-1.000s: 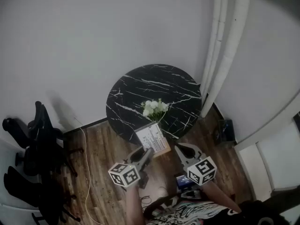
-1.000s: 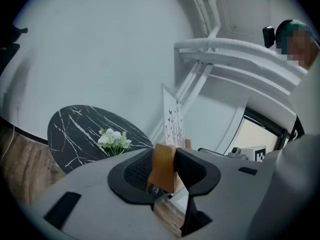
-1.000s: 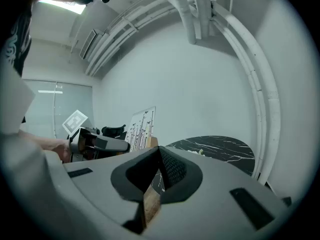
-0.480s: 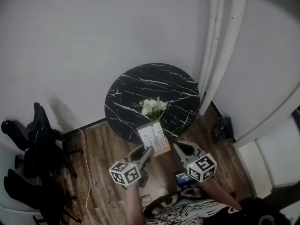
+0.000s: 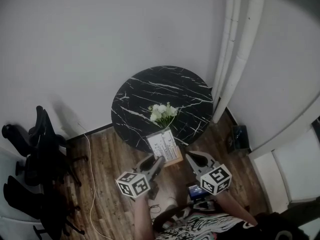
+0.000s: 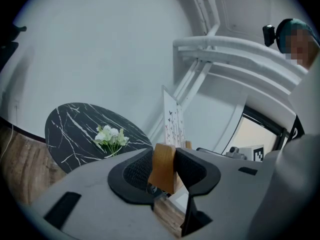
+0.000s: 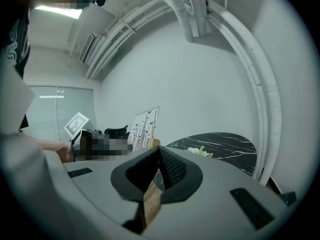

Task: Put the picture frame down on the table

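Observation:
The picture frame (image 5: 161, 145), a wooden frame around a white print, is held upright in the air over the wood floor, at the near rim of the round black marble table (image 5: 150, 91). My left gripper (image 5: 157, 161) is shut on the frame's lower wooden edge, which shows between the pads in the left gripper view (image 6: 164, 166). My right gripper (image 5: 189, 157) is shut on the frame's other lower corner, and wood shows between its pads (image 7: 157, 156). The print (image 6: 172, 119) rises above the jaws. White flowers (image 5: 162, 113) lie on the table just beyond the frame.
Black office chairs (image 5: 35, 149) stand at the left with a thin cable (image 5: 92, 184) on the floor beside them. A white curtain (image 5: 235, 49) hangs right of the table. A dark box (image 5: 239, 136) sits on the floor at the right. The table's far half (image 5: 165, 81) is bare.
Both grippers keep the same hold on the frame. Only the view has drifted slightly.

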The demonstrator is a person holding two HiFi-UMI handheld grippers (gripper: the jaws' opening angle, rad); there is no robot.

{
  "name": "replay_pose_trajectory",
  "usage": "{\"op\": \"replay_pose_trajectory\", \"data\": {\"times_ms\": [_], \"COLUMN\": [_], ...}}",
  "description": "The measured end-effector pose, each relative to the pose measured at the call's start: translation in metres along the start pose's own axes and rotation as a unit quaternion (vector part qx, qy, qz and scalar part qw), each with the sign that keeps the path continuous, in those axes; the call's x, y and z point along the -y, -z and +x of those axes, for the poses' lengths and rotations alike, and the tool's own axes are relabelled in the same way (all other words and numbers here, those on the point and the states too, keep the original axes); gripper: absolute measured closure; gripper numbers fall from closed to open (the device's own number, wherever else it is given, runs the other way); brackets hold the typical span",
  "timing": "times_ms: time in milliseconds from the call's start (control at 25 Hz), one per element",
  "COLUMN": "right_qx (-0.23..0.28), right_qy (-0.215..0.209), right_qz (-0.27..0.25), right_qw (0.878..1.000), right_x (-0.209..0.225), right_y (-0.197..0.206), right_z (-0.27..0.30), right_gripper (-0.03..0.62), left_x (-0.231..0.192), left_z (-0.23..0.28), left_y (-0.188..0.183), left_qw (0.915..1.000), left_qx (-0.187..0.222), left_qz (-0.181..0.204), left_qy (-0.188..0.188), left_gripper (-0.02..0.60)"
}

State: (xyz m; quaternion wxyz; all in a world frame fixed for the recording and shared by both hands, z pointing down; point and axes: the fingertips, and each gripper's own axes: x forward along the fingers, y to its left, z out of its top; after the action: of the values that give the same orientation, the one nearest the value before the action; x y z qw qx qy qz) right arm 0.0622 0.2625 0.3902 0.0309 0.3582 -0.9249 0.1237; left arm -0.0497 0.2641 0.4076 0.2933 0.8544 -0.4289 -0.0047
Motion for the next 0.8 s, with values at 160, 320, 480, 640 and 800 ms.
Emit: {"op": "replay_pose_trajectory", "data": {"times_ms": [160, 320, 480, 640, 800], "right_qx": [0.0, -0.003, -0.004, -0.005, -0.01], "right_qy": [-0.007, -0.016, -0.019, -0.019, -0.013], "right_qz": [0.002, -0.001, -0.001, 0.004, 0.01], "right_qw": [1.0, 1.0, 1.0, 1.0, 1.0], "right_x": [0.005, 0.009, 0.016, 0.029, 0.048], "right_y": [0.002, 0.004, 0.002, 0.004, 0.004], "right_z": [-0.008, -0.009, -0.004, 0.014, 0.036], "right_gripper": [0.576, 0.576, 0.576, 0.577, 0.576], "left_x": [0.007, 0.006, 0.005, -0.008, -0.029], "left_z": [0.001, 0.006, 0.015, 0.028, 0.044], "left_y": [0.002, 0.001, -0.002, -0.008, -0.018], "left_qw": [1.0, 0.9997, 0.9997, 0.9997, 0.9997], "left_qx": [0.005, 0.01, 0.009, 0.008, 0.009], "left_qz": [0.0, 0.002, -0.001, -0.001, -0.007], "left_qy": [-0.008, -0.02, -0.022, -0.022, -0.021], "left_gripper": [0.431, 0.431, 0.431, 0.431, 0.431]}}
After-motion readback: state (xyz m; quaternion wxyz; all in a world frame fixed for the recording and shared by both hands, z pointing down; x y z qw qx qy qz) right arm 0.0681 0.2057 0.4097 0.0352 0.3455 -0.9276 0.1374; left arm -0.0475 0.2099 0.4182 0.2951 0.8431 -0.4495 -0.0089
